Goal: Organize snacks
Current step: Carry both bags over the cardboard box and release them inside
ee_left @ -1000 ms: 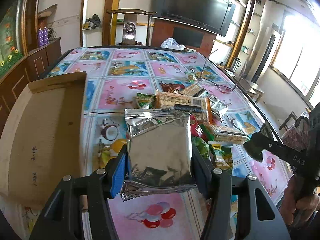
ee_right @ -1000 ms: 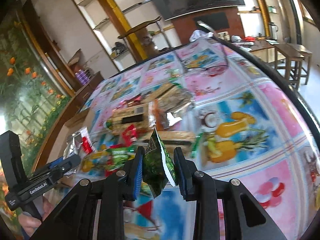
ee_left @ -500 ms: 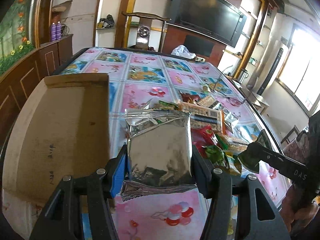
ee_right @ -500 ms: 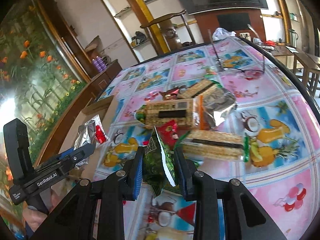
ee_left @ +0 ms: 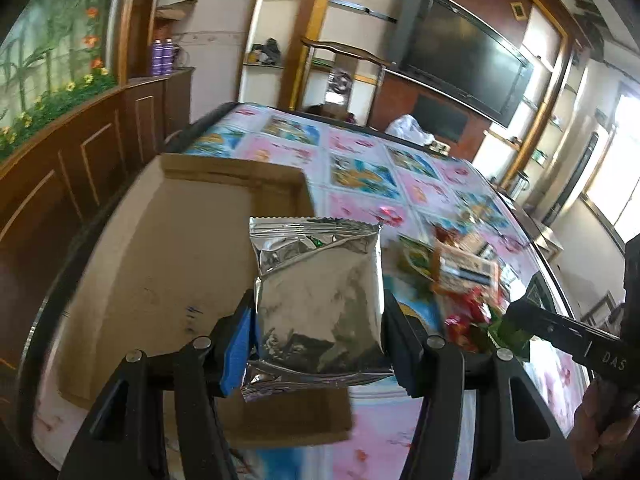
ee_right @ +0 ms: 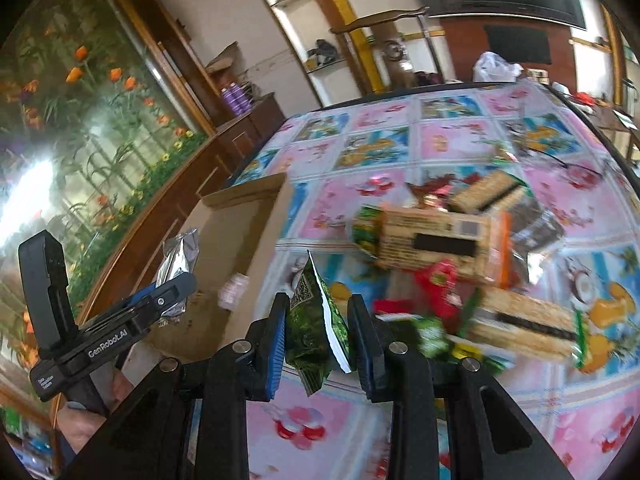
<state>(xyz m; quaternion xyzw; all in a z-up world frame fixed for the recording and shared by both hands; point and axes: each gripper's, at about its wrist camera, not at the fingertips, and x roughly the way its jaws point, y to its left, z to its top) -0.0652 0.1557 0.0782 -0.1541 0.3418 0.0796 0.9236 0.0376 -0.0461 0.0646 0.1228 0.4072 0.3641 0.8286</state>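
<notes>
Both hands have swung left since a second ago: the shallow brown cardboard box [ee_left: 168, 264], then only at the left edge of the left wrist view, now fills the space under the left gripper [ee_left: 316, 344], and the snack pile has slid off to the right. Left gripper is clamped on a flat silver foil snack pouch [ee_left: 318, 300], pinched by its side edges, so it hangs face-up over the box, near its right wall, probably ready to lie flat when dropped. Right gripper [ee_right: 318, 334] is pinching a small green printed snack packet [ee_right: 316, 320] nearly edge-on, QR code facing left; the narrow grip suits its thinness. It hovers above the pink and blue picture tablecloth [ee_right: 400, 144], just right of the box, not over it yet. Box interior looks bare apart from a small pale scrap. Loose pile of cracker bars and red and green wrappers [ee_right: 460, 264] sits on the cloth, right of the box, still to sort
</notes>
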